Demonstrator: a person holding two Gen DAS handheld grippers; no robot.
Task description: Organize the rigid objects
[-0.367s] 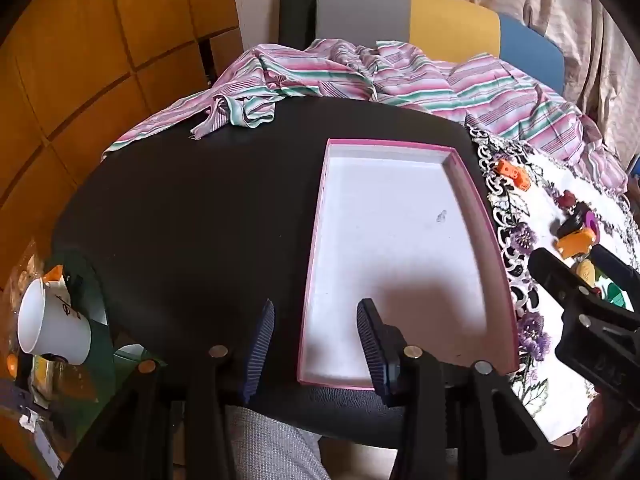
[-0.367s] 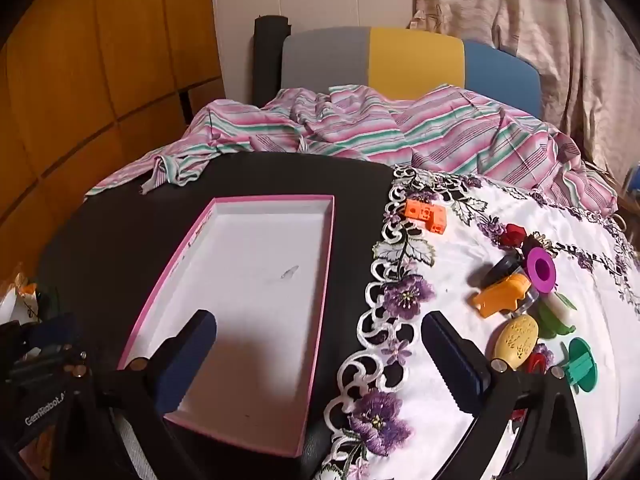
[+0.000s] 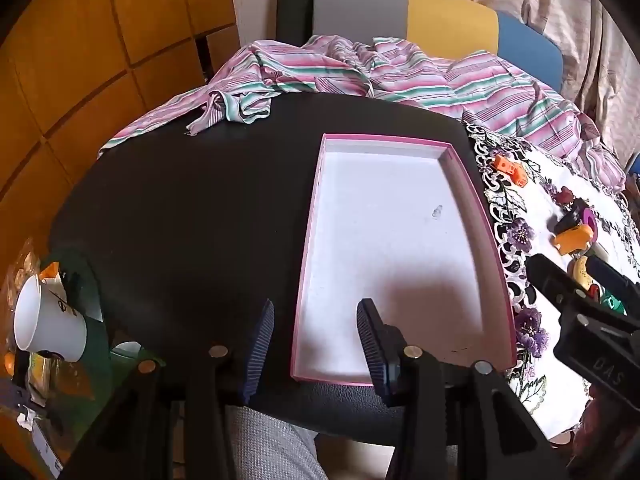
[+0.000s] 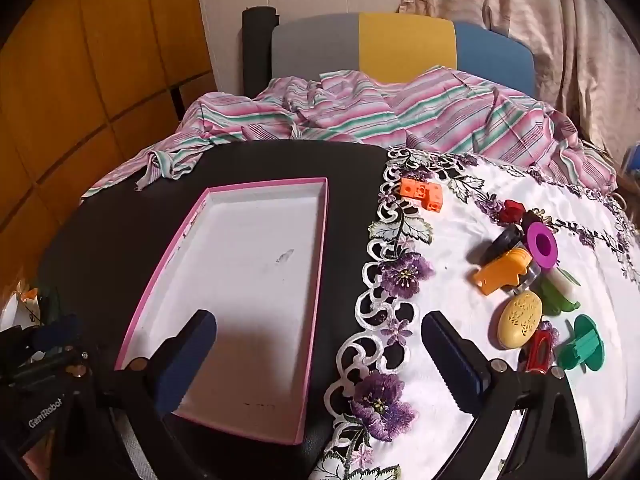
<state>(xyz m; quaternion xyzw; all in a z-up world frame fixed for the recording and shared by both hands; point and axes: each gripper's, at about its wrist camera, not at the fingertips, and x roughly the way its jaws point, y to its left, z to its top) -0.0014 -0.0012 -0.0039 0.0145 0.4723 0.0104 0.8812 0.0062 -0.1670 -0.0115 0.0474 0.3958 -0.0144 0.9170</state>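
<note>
An empty white tray with a pink rim (image 3: pixel 400 240) (image 4: pixel 248 280) lies on the black round table (image 3: pixel 192 220). To its right, an embroidered white cloth (image 4: pixel 448 240) holds small toys: an orange block (image 4: pixel 422 194), a purple spool (image 4: pixel 542 244), an orange piece (image 4: pixel 502 274), a yellow oval (image 4: pixel 520 320) and a teal spool (image 4: pixel 584 344). My left gripper (image 3: pixel 316 340) hovers open over the tray's near left corner with nothing between its jaws. My right gripper (image 4: pixel 320 360) is wide open above the tray's right rim and the cloth edge, and is empty.
A striped pink and green cloth (image 4: pixel 360 120) is bunched along the table's far side, before a grey, yellow and blue chair back (image 4: pixel 400 44). A white paper cup (image 3: pixel 44 320) sits off the table's left edge. A grey-clad leg (image 3: pixel 272 440) shows below the near edge.
In the right wrist view the tray and toys sit slightly higher in the frame than before. The left view is nearly the same. Both grippers' jaws look unchanged.
</note>
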